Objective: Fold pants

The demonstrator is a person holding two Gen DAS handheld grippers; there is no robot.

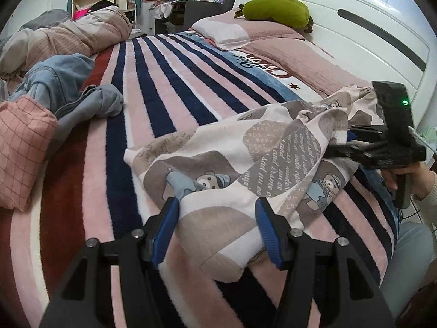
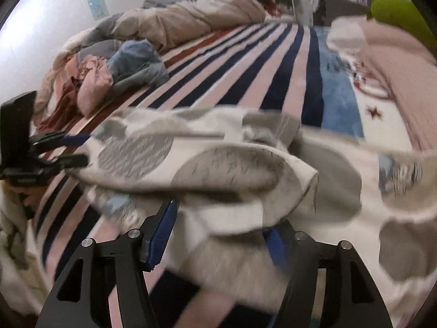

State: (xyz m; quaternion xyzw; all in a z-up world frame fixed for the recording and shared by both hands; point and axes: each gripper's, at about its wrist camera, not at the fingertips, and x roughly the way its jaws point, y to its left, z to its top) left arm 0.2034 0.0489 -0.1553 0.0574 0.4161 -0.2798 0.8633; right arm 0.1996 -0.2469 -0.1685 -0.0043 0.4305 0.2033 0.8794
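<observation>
The pants (image 1: 232,169) are cream with grey patches and bear prints, lying crumpled on the striped bed cover (image 1: 164,95). My left gripper (image 1: 217,207) is open, its blue pads on either side of the near cloth edge. My right gripper (image 1: 344,143) shows at the right of the left wrist view, its fingers at the pants' far end. In the right wrist view the pants (image 2: 245,169) are blurred, and my right gripper (image 2: 221,216) is open with cloth draped between the fingers. The left gripper (image 2: 73,149) shows there at the left edge.
A pile of clothes, with blue denim (image 1: 60,79) and a pink checked piece (image 1: 21,147), lies at the left. A rolled duvet (image 1: 68,38) sits behind it. Pink pillows (image 1: 245,30), a green plush (image 1: 275,11) and the white headboard (image 1: 355,27) stand at the right.
</observation>
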